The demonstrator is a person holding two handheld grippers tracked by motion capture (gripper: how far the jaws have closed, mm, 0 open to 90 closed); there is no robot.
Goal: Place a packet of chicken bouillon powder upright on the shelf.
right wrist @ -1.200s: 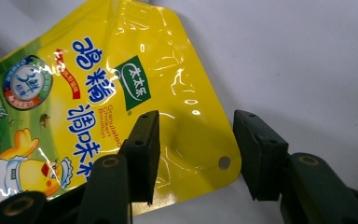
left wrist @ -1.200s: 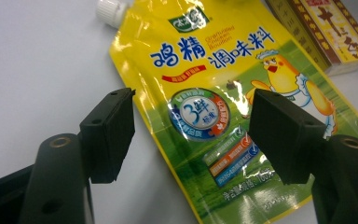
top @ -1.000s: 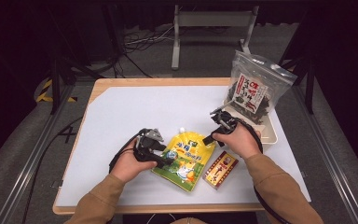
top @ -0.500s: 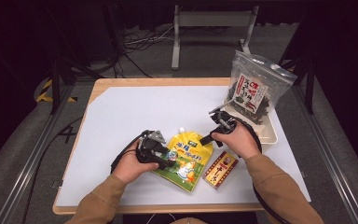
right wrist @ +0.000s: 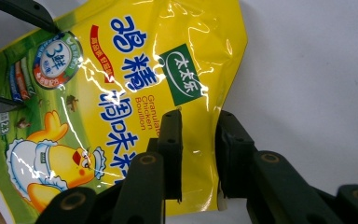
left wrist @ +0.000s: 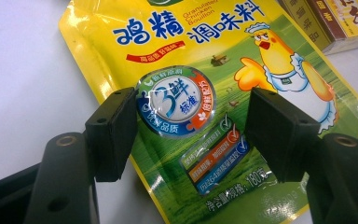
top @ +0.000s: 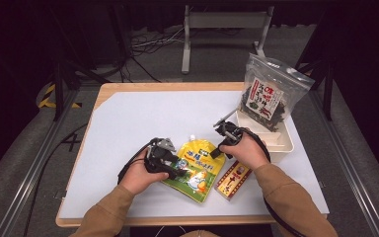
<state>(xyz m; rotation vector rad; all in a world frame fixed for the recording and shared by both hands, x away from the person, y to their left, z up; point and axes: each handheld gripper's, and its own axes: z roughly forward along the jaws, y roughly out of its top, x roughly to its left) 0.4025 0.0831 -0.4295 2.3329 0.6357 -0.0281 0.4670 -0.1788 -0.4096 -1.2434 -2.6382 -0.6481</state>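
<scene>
Here the yellow pouch (top: 193, 168) is lying flat on the white table (top: 128, 123), between the two hands and just left of a small red box (top: 233, 178). Its long axis is running on a slant, from the spout corner at the far side down toward the person. The right gripper (right wrist: 199, 140) is being brought onto the pouch's right edge: its jaws have just been closing, and in the right gripper view that edge is sitting in the narrow gap between them, though it cannot be told whether the pads are yet pressing on the film. The left gripper (left wrist: 189, 133) is being held over the left edge, its jaws spread apart and straddling the round badge printed there, with nothing being pinched; the film is lying below the pads rather than between them. The right hand is therefore judged the nearer to a grip, since the edge is already being bracketed sideways by its jaws. A dark bag (top: 269, 94) is standing in a tray (top: 284, 143) well off to the right.
</scene>
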